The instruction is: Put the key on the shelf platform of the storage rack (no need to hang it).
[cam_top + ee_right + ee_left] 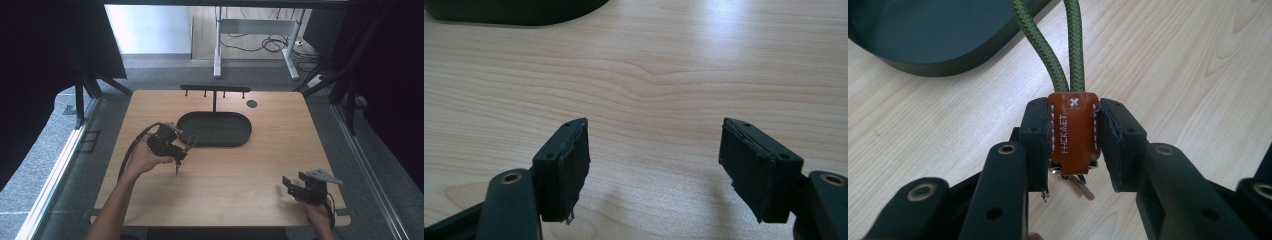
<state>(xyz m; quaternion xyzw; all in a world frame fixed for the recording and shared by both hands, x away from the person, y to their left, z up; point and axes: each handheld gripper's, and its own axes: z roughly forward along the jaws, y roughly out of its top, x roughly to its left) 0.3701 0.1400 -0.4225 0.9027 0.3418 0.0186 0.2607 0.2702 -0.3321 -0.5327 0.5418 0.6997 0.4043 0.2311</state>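
Note:
My left gripper [1073, 135] is shut on a brown leather key fob [1073, 132] stitched in white, with a green cord loop [1050, 45] running up from it and a key [1079, 184] hanging below. In the high view the left gripper [176, 152] hovers just left of the dark oval tray [214, 129], the cord loop [191, 141] beside the tray's rim and the key [177, 169] dangling over the wood. My right gripper [289, 181] rests near the table's front right corner, jaws wide apart, with bare wood between its pads [574, 170].
A black T-shaped hook rack [215, 90] rises from the tray's far side. A round grommet hole [252, 103] lies at the table's back right. The tray's edge [933, 55] lies ahead of the left gripper, and its rim [514, 12] lies far ahead of the right gripper.

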